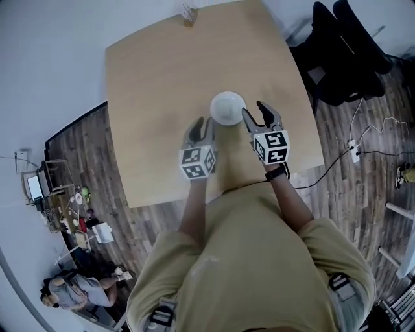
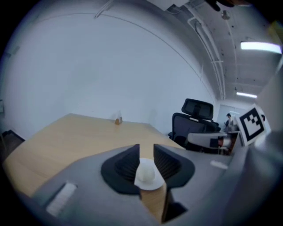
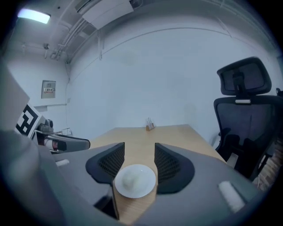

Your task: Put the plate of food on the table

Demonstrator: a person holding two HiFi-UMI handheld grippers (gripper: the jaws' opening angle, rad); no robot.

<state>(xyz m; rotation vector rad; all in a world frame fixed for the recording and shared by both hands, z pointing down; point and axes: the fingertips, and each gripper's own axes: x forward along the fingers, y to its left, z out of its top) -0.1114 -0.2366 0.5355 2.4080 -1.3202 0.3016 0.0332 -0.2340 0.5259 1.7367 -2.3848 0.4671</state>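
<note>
A white plate with a pale mound of food rests on the wooden table, near its middle. My left gripper sits just off the plate's left rim, its jaws a narrow gap apart. My right gripper sits at the plate's right rim, with its jaws spread wider. Seen from above, the plate lies between the two grippers, not inside either one's jaws. In the left gripper view the plate shows through the gap of the left gripper. The right gripper frames the plate likewise.
A small holder stands at the table's far edge. Black office chairs stand off the right corner. A cable and power strip lie on the floor at the right. A person is at the lower left beside cluttered shelves.
</note>
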